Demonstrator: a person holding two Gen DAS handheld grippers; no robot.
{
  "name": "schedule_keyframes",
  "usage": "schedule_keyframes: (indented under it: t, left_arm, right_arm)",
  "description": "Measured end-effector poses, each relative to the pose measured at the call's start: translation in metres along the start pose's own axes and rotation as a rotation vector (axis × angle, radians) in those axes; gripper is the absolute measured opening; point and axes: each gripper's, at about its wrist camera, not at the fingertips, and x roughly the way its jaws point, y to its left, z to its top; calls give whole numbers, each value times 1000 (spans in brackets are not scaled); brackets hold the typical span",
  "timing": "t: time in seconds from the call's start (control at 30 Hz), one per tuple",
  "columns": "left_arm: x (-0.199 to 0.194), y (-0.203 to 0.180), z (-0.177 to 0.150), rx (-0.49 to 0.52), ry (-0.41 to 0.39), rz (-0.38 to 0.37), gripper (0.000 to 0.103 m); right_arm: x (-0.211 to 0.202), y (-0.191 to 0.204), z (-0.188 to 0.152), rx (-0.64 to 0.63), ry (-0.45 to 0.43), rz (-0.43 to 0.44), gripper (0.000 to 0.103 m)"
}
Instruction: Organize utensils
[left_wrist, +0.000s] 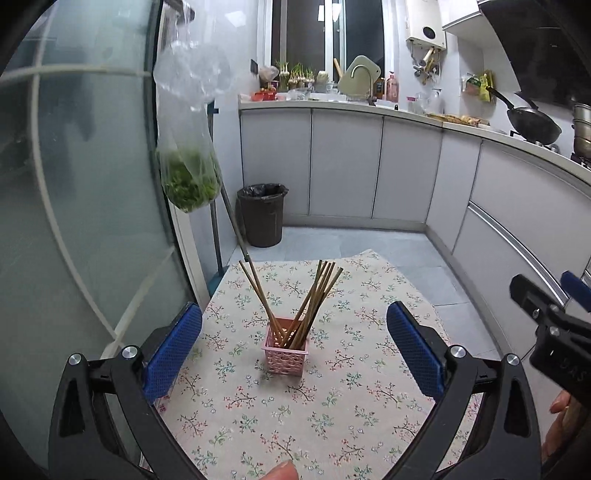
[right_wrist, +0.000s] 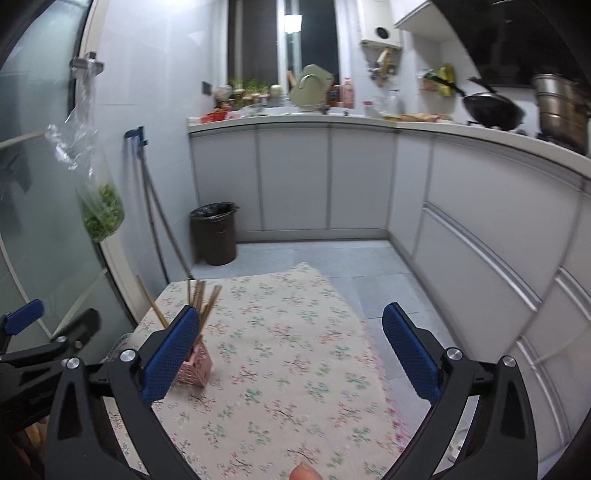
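The left hand-held gripper (left_wrist: 294, 334) was spread wide w/ nothing between its blue pads, hanging above the table (left_wrist: 354, 406). The right hand-held gripper (right_wrist: 291, 336) was spread wide too, and empty. The chopsticks (left_wrist: 314, 295) stood in the pink basket (left_wrist: 284, 354) near the middle of the flowery cloth (left_wrist: 229, 387), most leaning one way, one leaning off to the other side.

What could go wrong, I think: the basket looked small and light, and the sticks poked up tall above it. If either hand-held gripper bumped a stick on its way past, the basket could tip over and spill them. The lone leaning stick looked the easiest to knock. The cloth could also slide or bunch if a gripper dragged on it, and that would pull the basket w/ it. No loose sticks showed on the table, so the job looked about done.
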Motion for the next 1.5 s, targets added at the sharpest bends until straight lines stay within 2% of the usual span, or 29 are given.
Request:
schedule_keyframes:
  t: [0.23,1.5]
  left_arm:
    - [-10,-8,-2,26,-25,21,96]
    - [-11,-2,-3,24,-34,-12,96]
  right_arm:
    - [-12,-8,-2,-14,1,-33,96]
    - [-21,-8,0,-25,1,-53,96]
